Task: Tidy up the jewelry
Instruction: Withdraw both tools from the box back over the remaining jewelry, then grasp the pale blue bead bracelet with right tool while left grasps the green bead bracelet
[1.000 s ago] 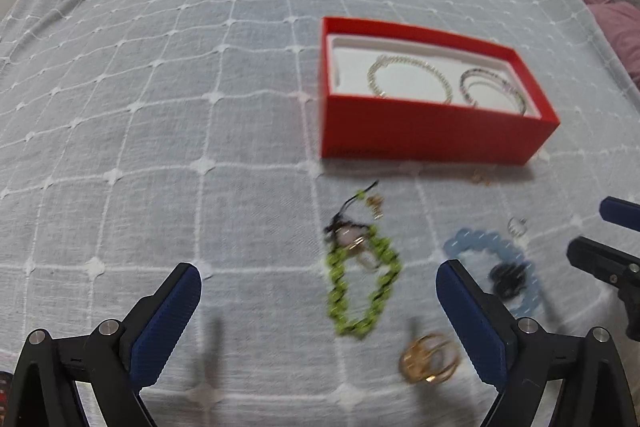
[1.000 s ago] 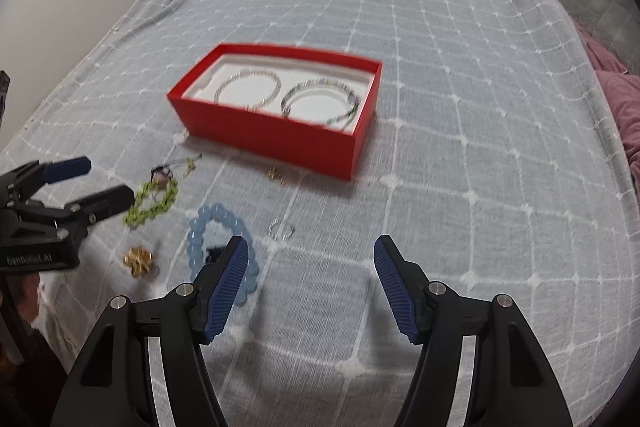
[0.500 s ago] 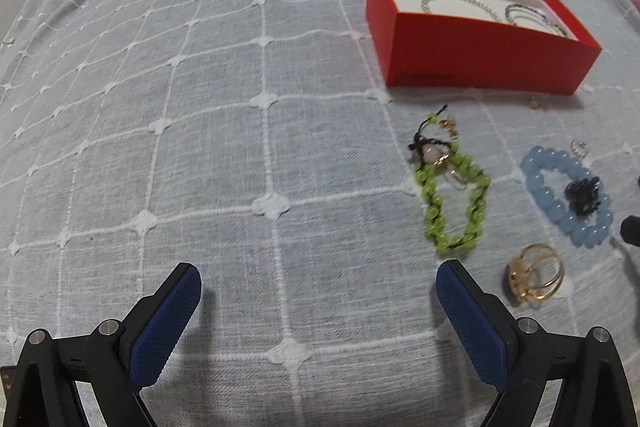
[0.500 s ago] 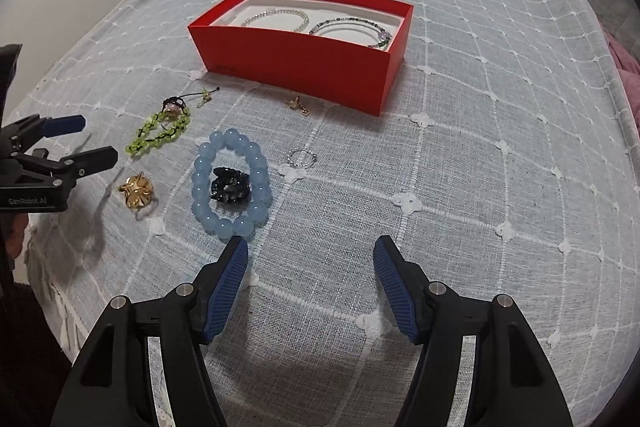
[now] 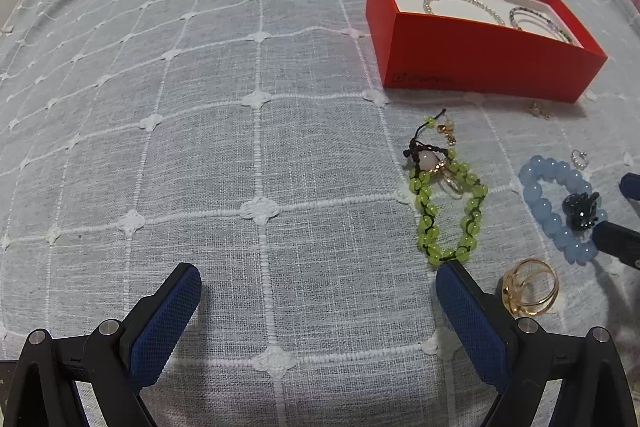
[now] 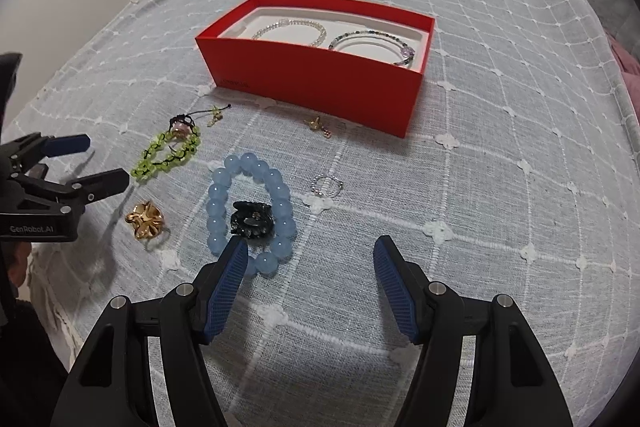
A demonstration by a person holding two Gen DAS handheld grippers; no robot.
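A: Jewelry lies loose on a grey checked bedspread [image 6: 500, 131], most of it left of centre in the right wrist view. Where does the box sit?

B: The red box [image 6: 320, 75] stands above centre there, open at the top, with a clear bead bracelet [image 6: 290, 29] and a dark bead bracelet [image 6: 374, 41] side by side on its white lining.

A: And what is outside it?

B: A blue bead bracelet [image 6: 250, 209] lies just above the right gripper [image 6: 308, 257], ringed around a small black ornament [image 6: 252, 219]. Further left is a green bead bracelet [image 6: 168, 155] and, below it, a gold ring [image 6: 145, 221]. A thin silver ring [image 6: 327, 185] lies right of the blue beads, and a small gold charm [image 6: 318, 125] sits close to the box's front wall.

A: How do the tongs stand?

B: The right gripper's jaws stand wide apart with nothing between them (its left finger tip overlaps the lower edge of the blue bracelet in the picture; I cannot tell whether it touches). The left gripper [image 5: 318, 285] is spread wide too, over bare cloth, the green bracelet just above its right finger in the left wrist view.
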